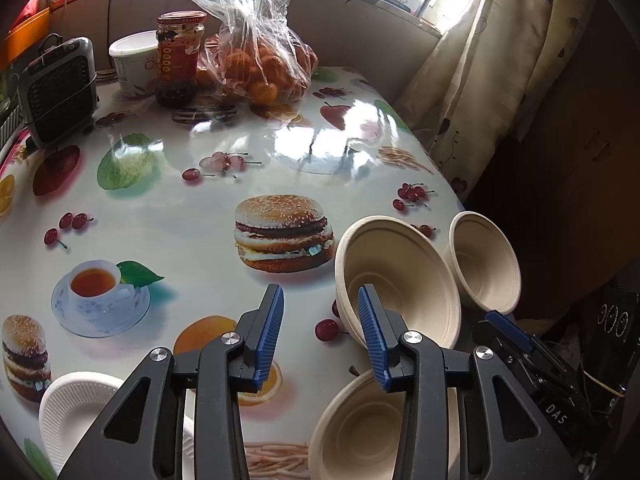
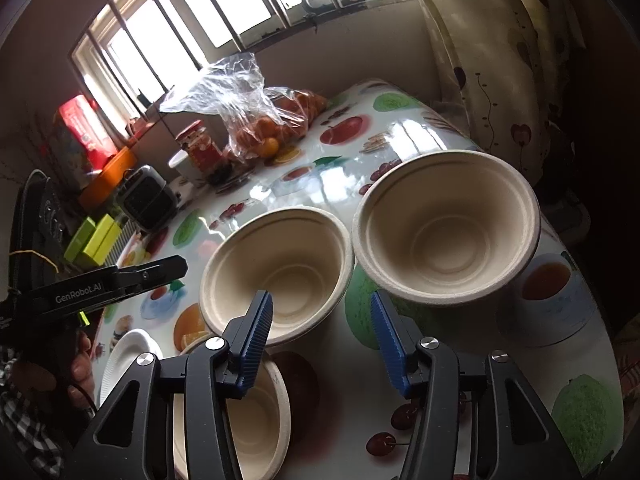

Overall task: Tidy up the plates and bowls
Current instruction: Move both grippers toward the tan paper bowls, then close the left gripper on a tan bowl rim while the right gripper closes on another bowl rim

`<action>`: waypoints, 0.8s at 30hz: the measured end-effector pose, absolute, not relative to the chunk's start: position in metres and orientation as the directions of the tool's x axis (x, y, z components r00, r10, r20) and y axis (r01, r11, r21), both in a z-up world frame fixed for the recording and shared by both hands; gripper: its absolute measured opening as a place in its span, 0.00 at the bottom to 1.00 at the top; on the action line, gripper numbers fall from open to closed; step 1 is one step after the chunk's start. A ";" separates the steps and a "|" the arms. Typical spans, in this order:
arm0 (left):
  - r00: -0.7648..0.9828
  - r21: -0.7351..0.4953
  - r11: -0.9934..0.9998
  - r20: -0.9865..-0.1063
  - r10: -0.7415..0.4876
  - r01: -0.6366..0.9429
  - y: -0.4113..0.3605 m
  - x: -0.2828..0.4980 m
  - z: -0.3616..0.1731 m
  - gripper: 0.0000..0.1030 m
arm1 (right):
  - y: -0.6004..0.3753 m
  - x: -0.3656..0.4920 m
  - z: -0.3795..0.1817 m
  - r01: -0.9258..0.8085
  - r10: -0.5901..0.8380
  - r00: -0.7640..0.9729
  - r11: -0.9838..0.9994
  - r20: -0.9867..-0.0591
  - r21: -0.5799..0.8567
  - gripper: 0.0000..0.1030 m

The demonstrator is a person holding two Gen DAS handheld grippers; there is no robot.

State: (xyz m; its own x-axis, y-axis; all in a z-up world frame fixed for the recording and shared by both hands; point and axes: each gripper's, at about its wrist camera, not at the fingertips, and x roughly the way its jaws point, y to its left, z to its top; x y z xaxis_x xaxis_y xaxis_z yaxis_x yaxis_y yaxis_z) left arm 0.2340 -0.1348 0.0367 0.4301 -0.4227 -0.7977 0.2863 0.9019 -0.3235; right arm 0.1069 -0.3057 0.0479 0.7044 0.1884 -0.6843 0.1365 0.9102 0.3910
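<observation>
Three beige paper bowls stand on the food-print tablecloth. In the right wrist view the far right bowl [image 2: 446, 232], the middle bowl [image 2: 278, 268] and the near bowl [image 2: 256, 412] show, with a white paper plate [image 2: 126, 354] at the left. My right gripper [image 2: 320, 334] is open and empty, just in front of the gap between the middle and far right bowls. In the left wrist view my left gripper [image 1: 320, 330] is open and empty above the table, its right finger in front of the middle bowl [image 1: 396, 276]. The near bowl [image 1: 360, 428], far bowl [image 1: 486, 262] and plate [image 1: 80, 412] show too.
At the table's far side stand a bag of oranges [image 1: 256, 56], a red-lidded jar [image 1: 180, 60], a white tub [image 1: 134, 62] and a small grey heater [image 1: 60, 92]. A curtain [image 1: 492, 64] hangs at the right past the table edge. The right gripper's body [image 1: 532, 364] shows low right.
</observation>
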 end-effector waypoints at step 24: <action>0.358 -0.352 0.895 -0.826 -0.435 0.273 -0.144 0.258 0.012 0.23 | -0.311 0.128 0.034 0.143 0.237 0.689 0.882 -0.685 0.450 0.20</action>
State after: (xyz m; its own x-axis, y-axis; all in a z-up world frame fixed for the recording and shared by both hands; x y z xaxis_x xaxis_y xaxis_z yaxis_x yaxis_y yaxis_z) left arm 0.2579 -0.1442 0.0117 0.3579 -0.4346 -0.8265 0.2732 0.8951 -0.3524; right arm 0.1277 -0.3115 0.0344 0.6891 0.2374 -0.6847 0.1430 0.8817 0.4495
